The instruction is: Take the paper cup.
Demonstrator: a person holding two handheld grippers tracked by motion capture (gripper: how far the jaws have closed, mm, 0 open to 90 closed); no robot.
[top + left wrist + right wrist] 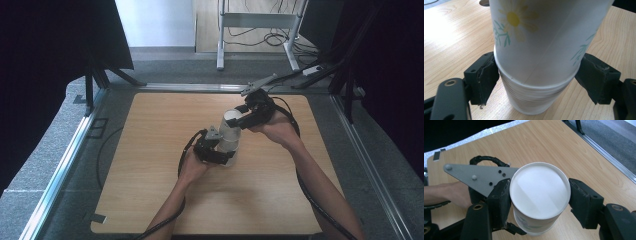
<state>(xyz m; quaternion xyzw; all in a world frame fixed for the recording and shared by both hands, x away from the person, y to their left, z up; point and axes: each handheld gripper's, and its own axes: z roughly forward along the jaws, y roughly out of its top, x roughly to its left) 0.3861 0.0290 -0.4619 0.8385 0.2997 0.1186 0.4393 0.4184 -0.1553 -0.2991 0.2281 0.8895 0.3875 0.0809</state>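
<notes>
Paper cups stood nested in a stack [229, 136] near the middle of the wooden table [150, 150], and both grippers had gathered on it. The left gripper [535, 80] sat low, its jaws on either side of the lower cups [534, 100] just under the rim of the top cup [544, 45]; both pads looked to touch the paper, so it seemed to be clamping the stack down. That hold probably anchored the lower cups so that the top one could be drawn off. The right gripper [540, 202] came from above and farther back, jaws closed against the top cup's rim [540, 192] on opposite sides, looking down into its white inside. Its high grip suited a pull upward. In the high view, the stack stood upright between the left gripper [216, 147] and the right gripper [245, 119].
</notes>
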